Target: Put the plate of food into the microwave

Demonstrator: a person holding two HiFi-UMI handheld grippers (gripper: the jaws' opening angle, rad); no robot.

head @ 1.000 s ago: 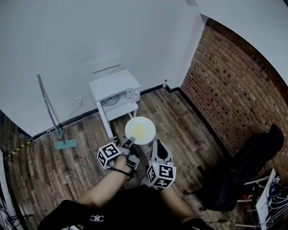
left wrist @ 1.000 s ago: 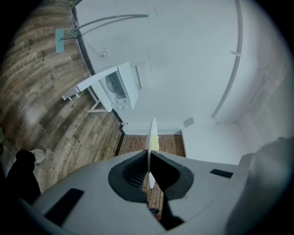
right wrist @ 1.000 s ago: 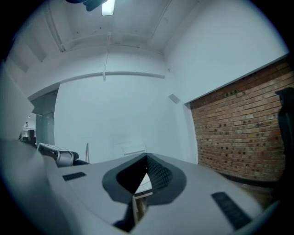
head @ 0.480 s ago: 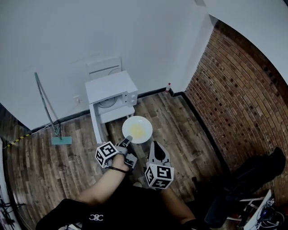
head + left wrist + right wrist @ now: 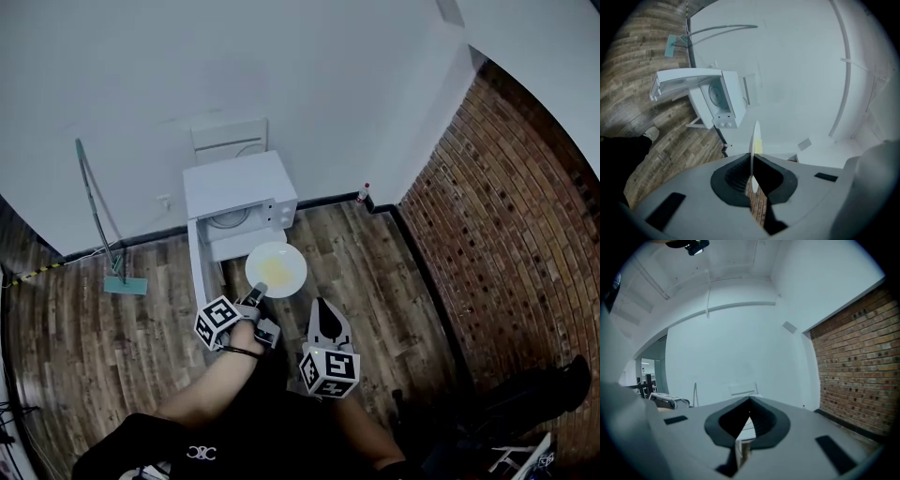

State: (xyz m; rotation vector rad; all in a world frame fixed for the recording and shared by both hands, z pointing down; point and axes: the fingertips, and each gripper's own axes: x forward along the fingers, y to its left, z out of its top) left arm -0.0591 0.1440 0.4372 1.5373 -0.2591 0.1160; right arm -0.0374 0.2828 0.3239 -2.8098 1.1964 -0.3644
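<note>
A white plate with yellow food on it hangs level in front of the white microwave, which stands on a small white stand. The microwave door is swung open to the left. My left gripper is shut on the plate's near rim. In the left gripper view the plate shows edge-on, clamped between the jaws of the left gripper, with the microwave and its open door beyond. My right gripper floats to the right of the plate, apart from it; the right gripper is shut and holds nothing.
A long-handled mop with a teal head leans on the white wall left of the microwave. A small bottle stands in the corner. A brick wall runs along the right. The floor is wood planks.
Both grippers and the plate have come closer to the microwave; the plate now hangs just in front of the open oven. The grip on the plate is unchanged.
</note>
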